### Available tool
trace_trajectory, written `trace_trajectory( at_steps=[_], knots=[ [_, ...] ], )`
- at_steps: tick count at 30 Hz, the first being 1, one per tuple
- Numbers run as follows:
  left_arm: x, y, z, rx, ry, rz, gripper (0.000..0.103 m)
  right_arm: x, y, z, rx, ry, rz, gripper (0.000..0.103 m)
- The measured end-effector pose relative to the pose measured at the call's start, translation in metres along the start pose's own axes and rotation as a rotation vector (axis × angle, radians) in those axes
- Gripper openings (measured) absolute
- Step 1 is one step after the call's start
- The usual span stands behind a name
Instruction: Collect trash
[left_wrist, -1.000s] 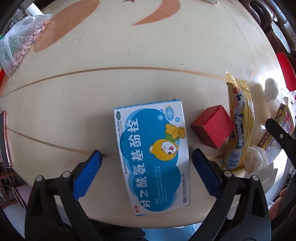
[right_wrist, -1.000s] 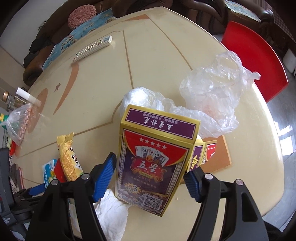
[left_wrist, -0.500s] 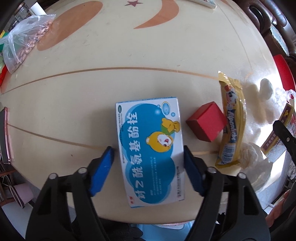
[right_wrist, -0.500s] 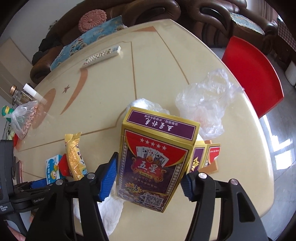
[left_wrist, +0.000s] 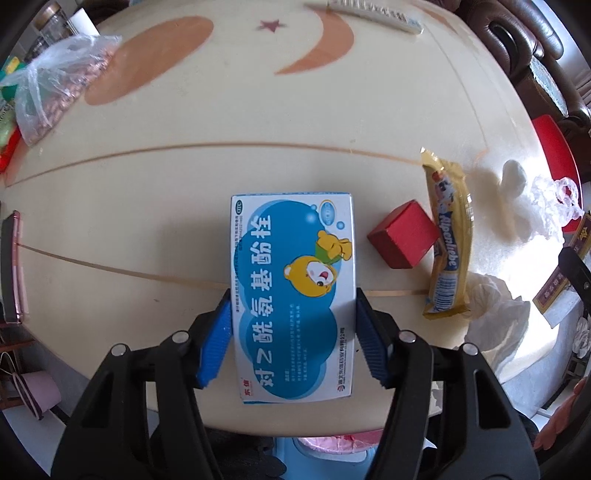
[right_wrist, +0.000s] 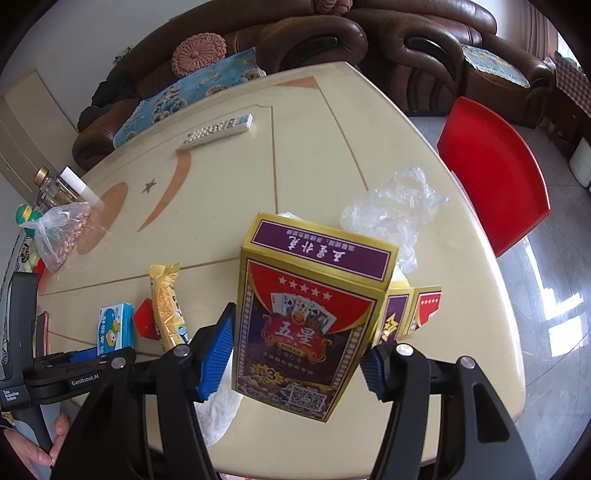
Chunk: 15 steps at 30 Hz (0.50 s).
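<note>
The left wrist view looks straight down along its fingers, close over the table (left_wrist: 184, 192). The right wrist view tilts down and forward, taking in table, sofa (right_wrist: 314, 33) and floor. Both show the blue box (left_wrist: 291, 295) (right_wrist: 114, 326) and yellow wrapper (left_wrist: 448, 236) (right_wrist: 168, 306).

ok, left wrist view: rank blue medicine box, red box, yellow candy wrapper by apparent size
1. blue medicine box, largest, though it sits nearest the camera between the jaws.
2. yellow candy wrapper, long and thin.
3. red box, close to the wrapper in area; unsure.
</note>
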<state>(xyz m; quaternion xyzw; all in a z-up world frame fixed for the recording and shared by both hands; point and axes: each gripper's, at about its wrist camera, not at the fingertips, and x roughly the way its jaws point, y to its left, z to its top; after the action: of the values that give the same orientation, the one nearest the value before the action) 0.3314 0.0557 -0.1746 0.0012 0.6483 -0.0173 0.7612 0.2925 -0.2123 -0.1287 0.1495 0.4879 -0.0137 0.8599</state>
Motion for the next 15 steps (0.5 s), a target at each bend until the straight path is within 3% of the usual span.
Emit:
trace_trajectory(
  at_steps=[8, 15],
  knots=[
    [-0.063, -0.002, -0.021, 0.013, -0.177, 0.036, 0.061, -0.033, 0.011, -0.002, -0.065, -0.062, -0.007, 0.059],
    [-0.126, -0.006, -0.042, 0.028, -0.307, 0.022, 0.061, -0.071, 0.020, -0.015, -0.125, -0.109, 0.014, 0.059]
  ],
)
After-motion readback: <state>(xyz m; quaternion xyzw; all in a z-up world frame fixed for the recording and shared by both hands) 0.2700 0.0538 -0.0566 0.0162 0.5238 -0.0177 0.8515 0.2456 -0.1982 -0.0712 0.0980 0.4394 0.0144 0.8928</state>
